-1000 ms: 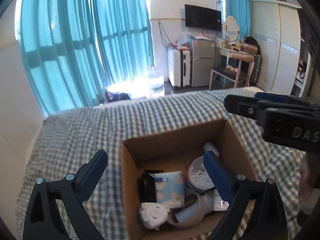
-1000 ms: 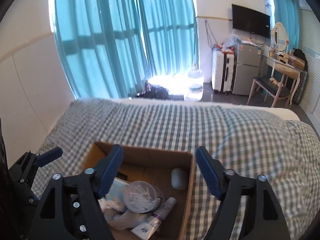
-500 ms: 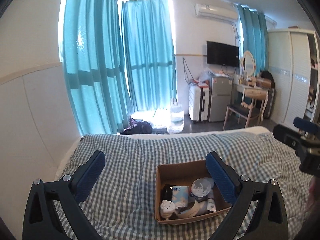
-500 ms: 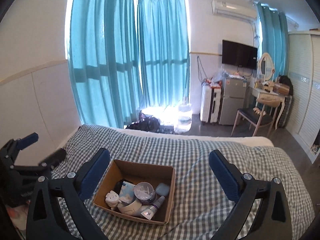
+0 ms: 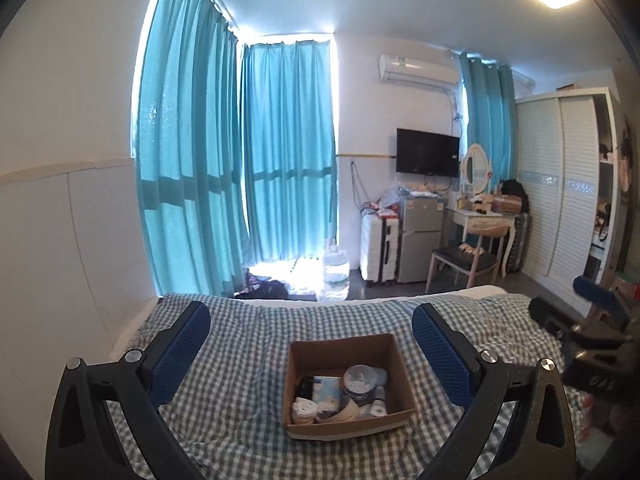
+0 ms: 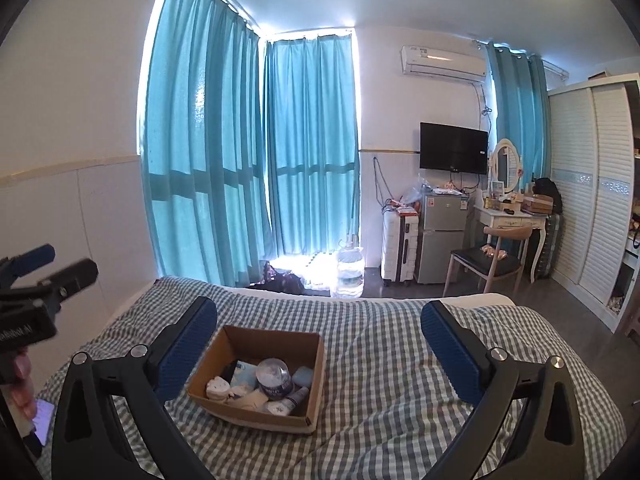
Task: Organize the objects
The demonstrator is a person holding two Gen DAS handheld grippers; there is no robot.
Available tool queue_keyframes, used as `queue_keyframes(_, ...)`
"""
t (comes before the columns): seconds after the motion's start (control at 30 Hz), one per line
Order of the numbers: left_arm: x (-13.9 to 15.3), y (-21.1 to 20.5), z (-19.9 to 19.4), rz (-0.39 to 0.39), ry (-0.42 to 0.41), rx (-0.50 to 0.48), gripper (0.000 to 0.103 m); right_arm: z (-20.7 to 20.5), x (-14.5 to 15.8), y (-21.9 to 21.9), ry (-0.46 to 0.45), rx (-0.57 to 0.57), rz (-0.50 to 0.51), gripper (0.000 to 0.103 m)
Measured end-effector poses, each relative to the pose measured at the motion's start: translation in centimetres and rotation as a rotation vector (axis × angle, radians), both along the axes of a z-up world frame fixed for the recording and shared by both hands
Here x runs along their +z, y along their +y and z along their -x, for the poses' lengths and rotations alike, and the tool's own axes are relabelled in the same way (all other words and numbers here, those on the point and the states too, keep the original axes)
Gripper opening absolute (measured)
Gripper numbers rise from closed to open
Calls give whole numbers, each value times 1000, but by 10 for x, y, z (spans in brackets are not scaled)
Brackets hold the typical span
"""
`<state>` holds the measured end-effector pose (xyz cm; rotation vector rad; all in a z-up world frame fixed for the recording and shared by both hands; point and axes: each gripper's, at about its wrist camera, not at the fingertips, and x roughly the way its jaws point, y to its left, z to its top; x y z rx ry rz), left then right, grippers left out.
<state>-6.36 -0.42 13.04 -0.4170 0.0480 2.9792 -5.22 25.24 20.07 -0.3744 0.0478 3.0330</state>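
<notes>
Left wrist view: you are holding the left gripper (image 5: pixel 310 350) spread wide, its two blue-padded fingers (image 5: pixel 180 346) gripping nothing and touching nothing. One cardboard box (image 5: pixel 346 388) is sitting open on the checked bed cover (image 5: pixel 240 364), framed between the fingers but well below them. It is holding a jumble of small items; among them you are looking at one round clear-lidded tub (image 5: pixel 360 380), one pale blue printed pack (image 5: pixel 326 390), one white bundled item (image 5: pixel 304 410) and one small bottle (image 5: pixel 379 397). The rest cannot be counted reliably. The right gripper (image 5: pixel 588 334) is showing at the right edge, side on.

Right wrist view: you are keeping the right gripper (image 6: pixel 320 348) equally wide, its fingers (image 6: pixel 452 350) empty and clear of everything. The same single box (image 6: pixel 260 376) is lying on the bed cover (image 6: pixel 400 380), nearer the left finger, brown, flaps open, contents heaped at its near end. The left gripper (image 6: pixel 36 280) is visible at the left edge.
</notes>
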Motion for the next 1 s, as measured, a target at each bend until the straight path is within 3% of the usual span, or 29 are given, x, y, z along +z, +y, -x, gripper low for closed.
queue_keyframes(0.13,-24,5,-15,-44,9,2,103,-16,-43,2,18,-35,20,103)
queue_keyframes(0.27,-51,6,-33,-2,45,102,103,-24,-77,-1,16,-72,-25,103)
queue_keyframes(0.33,-63,4,-40,15,54,150,103,-23,-88,2,-1,-60,2,103)
queue_keyframes(0.43,-83,-3,-44,-4,25,146,103,-22,-103,1,-28,-54,32,103)
queue_keyframes(0.53,-94,-6,-48,-8,8,144,103,-27,-110,-2,-32,-68,-1,103)
queue_keyframes(0.73,-114,9,-53,110,30,134,103,-32,-116,-7,-12,-65,-30,103)
queue_keyframes(1.0,-119,13,-48,102,-7,113,103,-31,-121,-10,-22,-64,-21,103)
